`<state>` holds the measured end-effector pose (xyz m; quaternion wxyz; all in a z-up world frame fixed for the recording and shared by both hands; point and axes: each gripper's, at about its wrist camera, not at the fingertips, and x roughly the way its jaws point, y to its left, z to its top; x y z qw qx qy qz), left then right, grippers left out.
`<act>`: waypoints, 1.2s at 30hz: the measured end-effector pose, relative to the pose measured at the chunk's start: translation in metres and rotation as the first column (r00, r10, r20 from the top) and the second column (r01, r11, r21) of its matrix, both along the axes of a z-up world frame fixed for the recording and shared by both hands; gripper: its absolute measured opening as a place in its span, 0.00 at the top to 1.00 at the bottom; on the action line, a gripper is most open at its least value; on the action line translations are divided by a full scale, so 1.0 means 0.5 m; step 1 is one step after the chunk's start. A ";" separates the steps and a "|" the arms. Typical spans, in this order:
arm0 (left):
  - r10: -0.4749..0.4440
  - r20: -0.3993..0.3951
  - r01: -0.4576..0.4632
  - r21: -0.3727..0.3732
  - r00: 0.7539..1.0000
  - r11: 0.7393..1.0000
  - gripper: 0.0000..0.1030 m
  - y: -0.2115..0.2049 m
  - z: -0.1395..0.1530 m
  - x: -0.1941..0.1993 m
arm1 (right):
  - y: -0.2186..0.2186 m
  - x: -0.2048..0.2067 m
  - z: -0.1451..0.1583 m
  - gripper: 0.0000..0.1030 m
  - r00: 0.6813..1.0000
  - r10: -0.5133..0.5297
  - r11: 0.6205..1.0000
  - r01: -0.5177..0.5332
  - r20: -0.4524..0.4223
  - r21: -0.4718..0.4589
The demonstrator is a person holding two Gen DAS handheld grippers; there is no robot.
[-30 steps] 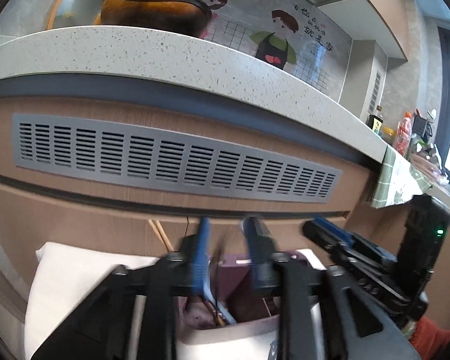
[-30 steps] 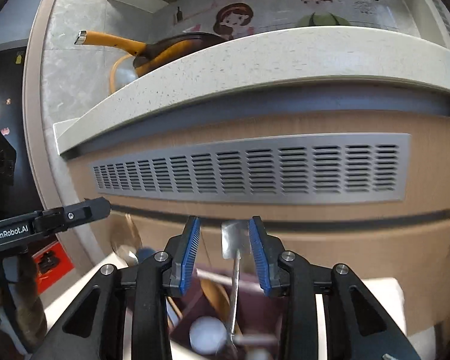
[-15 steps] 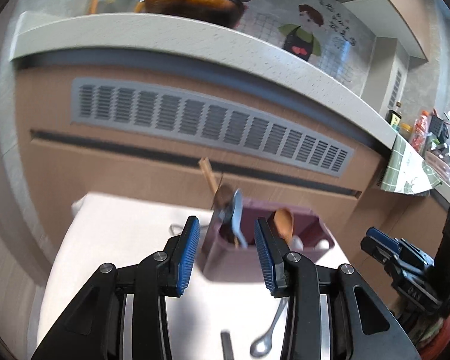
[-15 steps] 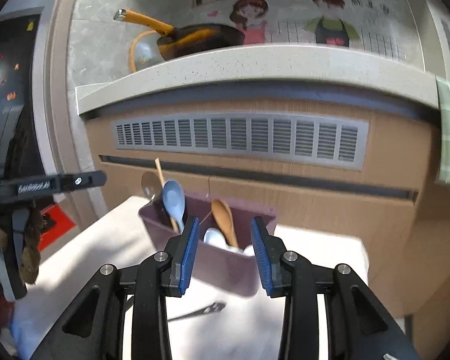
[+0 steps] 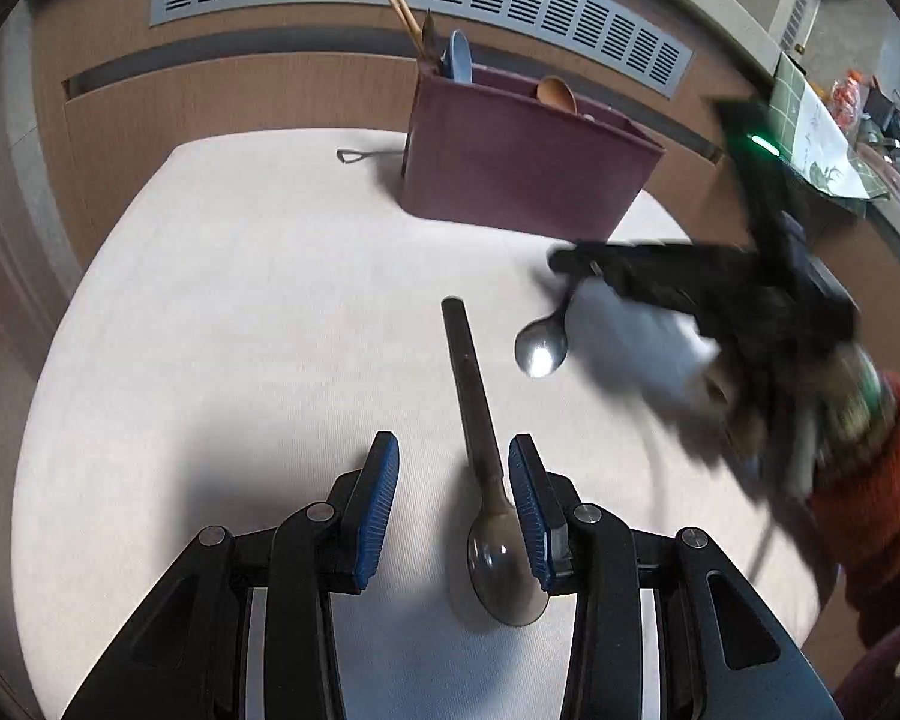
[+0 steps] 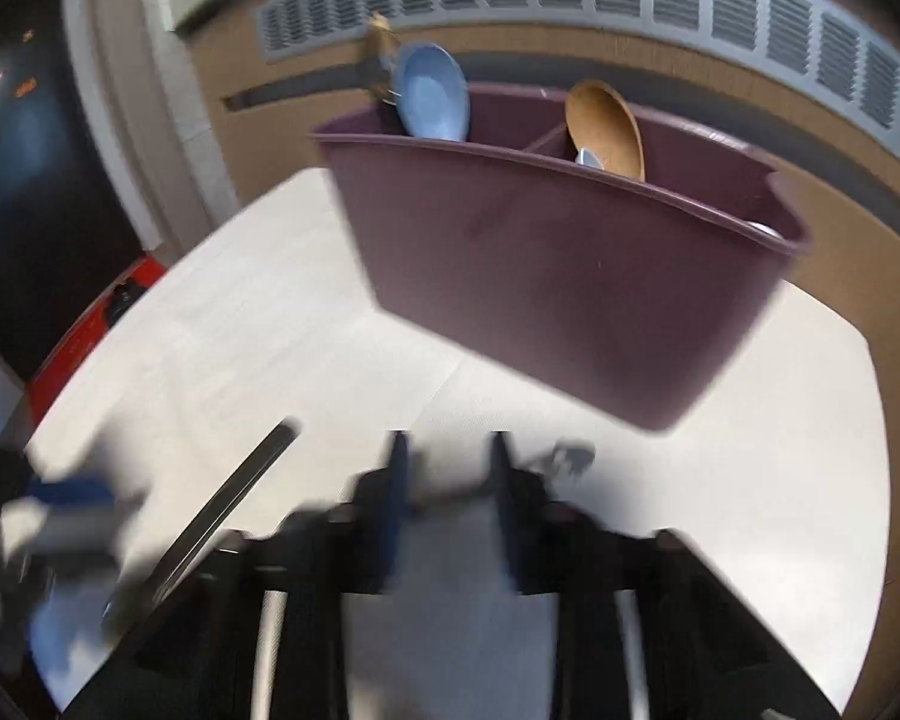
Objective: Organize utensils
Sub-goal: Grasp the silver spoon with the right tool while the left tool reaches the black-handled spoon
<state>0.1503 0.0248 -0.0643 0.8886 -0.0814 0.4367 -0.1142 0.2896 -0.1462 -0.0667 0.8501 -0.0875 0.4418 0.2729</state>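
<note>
In the left wrist view, the left gripper (image 5: 453,504) hangs with jaws spread over the white table (image 5: 222,300), the dark-handled spoon (image 5: 486,480) lying between its fingers, while a small steel spoon (image 5: 540,351) lies just beside the blurred right gripper (image 5: 570,264) and the purple caddy (image 5: 522,162) stands beyond. In the right wrist view, blurred by motion, the right gripper (image 6: 444,480) hovers with jaws apart near the caddy (image 6: 558,276), which holds a blue spoon (image 6: 432,93) and a wooden spoon (image 6: 606,126) in separate compartments.
</note>
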 end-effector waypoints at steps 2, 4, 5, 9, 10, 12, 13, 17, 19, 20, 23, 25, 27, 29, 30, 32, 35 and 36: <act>0.011 0.002 -0.011 -0.010 1.000 1.000 0.62 0.005 0.002 -0.001 | 0.007 0.024 -0.012 0.92 1.000 -0.008 0.999 0.008 0.003 -0.041; 0.021 0.010 -0.021 -0.010 1.000 1.000 0.62 0.011 0.006 0.000 | 0.004 0.031 -0.023 0.92 1.000 -0.010 0.996 0.010 0.005 -0.083; 0.025 0.013 -0.025 -0.008 1.000 1.000 0.62 0.013 0.010 0.004 | -0.003 0.026 -0.023 0.92 1.000 -0.007 0.997 0.008 0.006 -0.083; 0.032 0.008 -0.032 -0.002 0.999 0.999 0.62 0.015 0.010 0.018 | -0.059 -0.029 -0.021 0.92 0.999 0.007 0.997 -0.009 -0.037 -0.073; 0.032 0.005 -0.032 0.001 0.999 0.999 0.62 0.016 0.011 0.024 | -0.075 -0.047 -0.020 0.88 0.998 0.011 0.998 -0.015 -0.062 -0.055; 0.032 0.005 -0.032 -0.006 0.999 0.999 0.62 0.016 0.010 0.033 | -0.098 -0.076 -0.015 0.84 0.991 0.039 0.999 -0.041 -0.130 -0.010; 0.036 0.005 -0.036 -0.010 0.999 0.999 0.62 0.017 0.011 0.035 | -0.108 -0.098 -0.013 0.80 0.983 0.071 0.997 -0.068 -0.167 0.023; 0.053 0.005 -0.053 -0.023 0.999 0.998 0.62 0.025 0.015 0.036 | -0.107 -0.190 -0.015 0.62 0.961 0.221 0.974 -0.211 -0.166 0.078; 0.061 0.002 -0.061 -0.017 0.998 0.998 0.62 0.030 0.015 0.034 | -0.086 -0.232 -0.018 0.59 0.951 0.296 0.955 -0.296 -0.085 0.007; 0.068 0.000 -0.068 -0.012 0.998 0.998 0.62 0.033 0.016 0.033 | -0.076 -0.246 -0.020 0.58 0.945 0.323 0.945 -0.325 -0.052 -0.034; 0.082 -0.004 -0.082 -0.005 0.997 0.997 0.62 0.042 0.016 0.029 | -0.048 -0.266 -0.023 0.58 0.926 0.377 0.920 -0.373 0.015 -0.116; 0.091 -0.005 -0.091 -0.002 0.996 0.996 0.62 0.047 0.015 0.028 | -0.005 -0.240 -0.013 0.58 0.925 0.381 0.920 -0.378 0.002 -0.103; 0.096 -0.006 -0.096 0.003 0.995 0.995 0.62 0.048 0.016 0.027 | -0.001 -0.227 -0.011 0.58 0.923 0.384 0.919 -0.382 0.000 -0.095; 0.094 -0.003 -0.094 0.007 0.996 0.996 0.62 0.047 0.018 0.026 | 0.011 -0.220 -0.011 0.58 0.922 0.388 0.918 -0.386 0.004 -0.093; 0.093 -0.002 -0.093 0.009 0.996 0.996 0.62 0.046 0.019 0.025 | 0.018 -0.220 -0.011 0.59 0.922 0.387 0.918 -0.384 0.005 -0.096; 0.090 -0.001 -0.090 0.011 0.996 0.996 0.62 0.044 0.020 0.025 | 0.023 -0.219 -0.011 0.64 0.928 0.373 0.923 -0.371 0.002 -0.102; 0.086 -0.003 -0.086 0.012 0.996 0.996 0.62 0.041 0.018 0.025 | 0.024 -0.198 -0.017 0.75 0.947 0.322 0.942 -0.320 0.003 -0.105; 0.082 -0.004 -0.082 0.013 0.997 0.997 0.62 0.039 0.017 0.026 | 0.018 -0.195 -0.016 0.75 0.954 0.301 0.949 -0.300 -0.001 -0.094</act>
